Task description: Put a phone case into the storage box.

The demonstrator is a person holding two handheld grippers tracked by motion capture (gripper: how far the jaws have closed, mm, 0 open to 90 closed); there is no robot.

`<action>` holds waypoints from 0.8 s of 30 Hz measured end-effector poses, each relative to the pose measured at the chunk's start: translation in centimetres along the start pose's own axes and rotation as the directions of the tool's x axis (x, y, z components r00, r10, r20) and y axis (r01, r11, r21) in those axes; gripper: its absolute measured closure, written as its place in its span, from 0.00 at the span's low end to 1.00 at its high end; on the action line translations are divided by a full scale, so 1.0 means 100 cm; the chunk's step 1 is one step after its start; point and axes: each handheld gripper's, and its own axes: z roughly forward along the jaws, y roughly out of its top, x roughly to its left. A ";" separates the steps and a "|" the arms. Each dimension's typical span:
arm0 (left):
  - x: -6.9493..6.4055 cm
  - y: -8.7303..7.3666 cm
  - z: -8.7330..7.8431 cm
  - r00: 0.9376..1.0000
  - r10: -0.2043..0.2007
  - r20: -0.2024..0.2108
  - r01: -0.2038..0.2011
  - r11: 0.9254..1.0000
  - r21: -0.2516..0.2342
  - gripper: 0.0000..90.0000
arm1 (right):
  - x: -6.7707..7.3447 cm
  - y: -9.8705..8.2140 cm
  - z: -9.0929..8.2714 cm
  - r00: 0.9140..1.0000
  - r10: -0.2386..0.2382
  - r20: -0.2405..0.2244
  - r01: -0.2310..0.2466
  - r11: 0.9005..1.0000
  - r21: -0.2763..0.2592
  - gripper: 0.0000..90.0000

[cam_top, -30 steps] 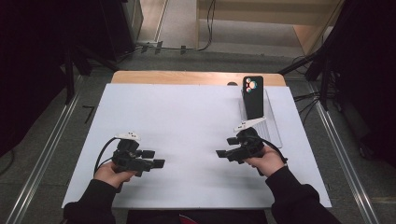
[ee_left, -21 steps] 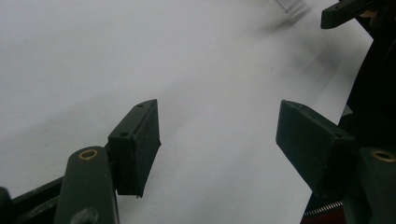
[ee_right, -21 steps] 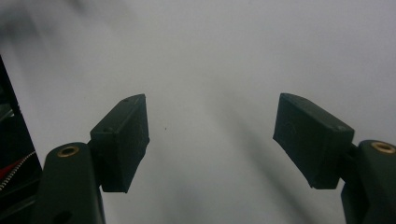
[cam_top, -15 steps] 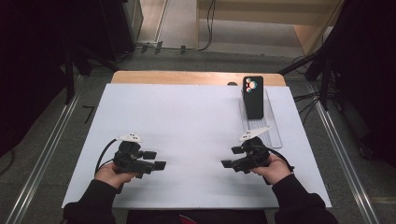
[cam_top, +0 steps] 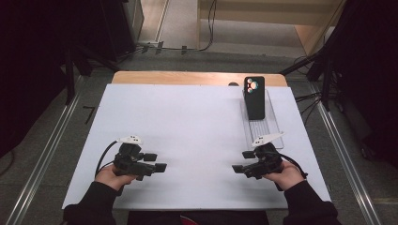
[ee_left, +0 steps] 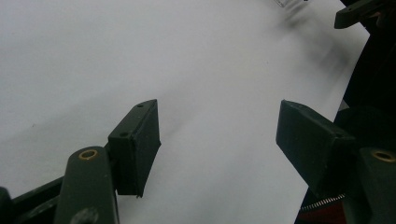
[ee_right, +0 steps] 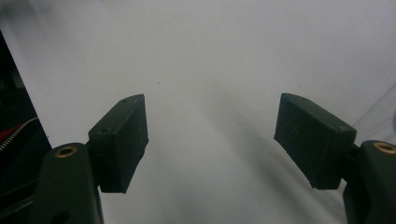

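My left gripper (cam_top: 157, 161) rests low over the white table top (cam_top: 187, 122) at the near left, held in a hand, its jaws pointing right. In the left gripper view it (ee_left: 217, 121) stands open with only bare white surface between the pads. My right gripper (cam_top: 241, 161) is at the near right, jaws pointing left toward the other one. In the right gripper view it (ee_right: 212, 121) is open too, with nothing between its pads. A black phone (cam_top: 255, 97) lies camera side up on a clear tray (cam_top: 264, 129) at the far right.
The clear tray's near end lies just beyond my right hand. A wooden strip (cam_top: 187, 77) edges the table's far side. Metal rails (cam_top: 47, 154) run along both sides on the floor. The other gripper's jaw tip (ee_left: 355, 13) shows at the top right of the left gripper view.
My right gripper has drawn back toward the near edge, away from the phone and tray, staying open. The left hand has kept still.
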 end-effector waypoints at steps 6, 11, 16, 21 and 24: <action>-0.001 -0.006 -0.003 1.000 0.001 -0.004 -0.001 1.000 0.001 0.33 | -0.006 -0.008 -0.006 1.000 0.009 0.010 -0.009 1.000 -0.006 0.26; 0.000 -0.009 -0.005 1.000 -0.005 -0.010 0.005 1.000 -0.004 0.33 | -0.010 -0.014 -0.009 1.000 0.010 0.021 -0.010 1.000 -0.007 0.26; 0.002 -0.010 -0.005 1.000 -0.011 -0.015 0.011 1.000 -0.007 0.33 | -0.016 -0.017 -0.010 0.999 0.015 0.029 -0.015 1.000 -0.007 0.26; 0.004 -0.010 -0.005 1.000 -0.015 -0.022 0.015 1.000 0.001 0.33 | -0.017 -0.017 -0.008 1.000 0.016 0.026 -0.016 1.000 0.002 0.26; 0.004 -0.010 -0.004 1.000 -0.015 -0.021 0.015 1.000 -0.001 0.33 | -0.018 -0.017 -0.008 1.000 0.010 0.024 -0.010 1.000 0.000 0.26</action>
